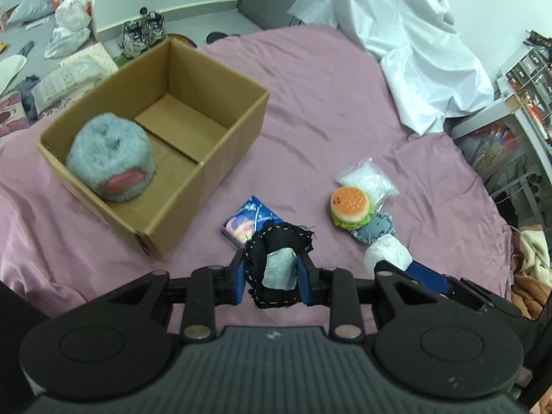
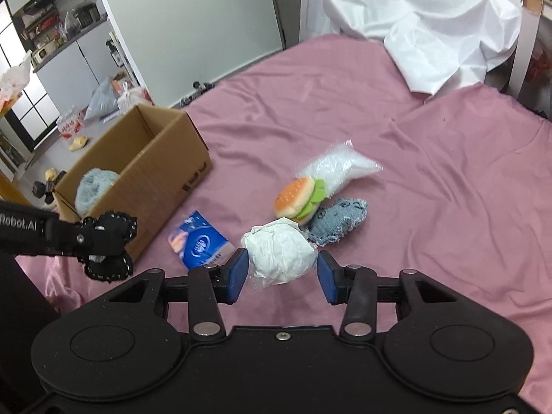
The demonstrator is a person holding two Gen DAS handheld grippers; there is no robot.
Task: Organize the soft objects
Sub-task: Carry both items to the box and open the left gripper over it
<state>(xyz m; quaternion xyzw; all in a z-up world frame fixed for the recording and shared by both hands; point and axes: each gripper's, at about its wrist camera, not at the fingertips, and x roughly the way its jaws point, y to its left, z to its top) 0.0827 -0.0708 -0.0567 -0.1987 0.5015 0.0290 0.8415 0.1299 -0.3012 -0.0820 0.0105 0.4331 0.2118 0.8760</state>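
Note:
My left gripper [image 1: 274, 270] is shut on a black stitched cloth piece [image 1: 276, 258], held above the pink bed sheet in front of the cardboard box [image 1: 207, 158]; it also shows in the right wrist view [image 2: 107, 245]. A fluffy grey plush [image 1: 110, 158] lies in the box. My right gripper [image 2: 283, 272] is open, its blue pads on either side of a white wrapped bundle [image 2: 279, 253], not closed on it. A burger plush [image 2: 296, 200], a blue-grey knit piece [image 2: 338, 220], a clear bag of white filling [image 2: 339, 169] and a blue tissue pack [image 2: 198, 243] lie on the sheet.
A white plastic sheet [image 2: 421, 24] covers the far end of the bed. Shoes [image 1: 141, 31], bags and packages lie on the floor beyond the box. Shelving [image 1: 517, 103] stands to the right of the bed.

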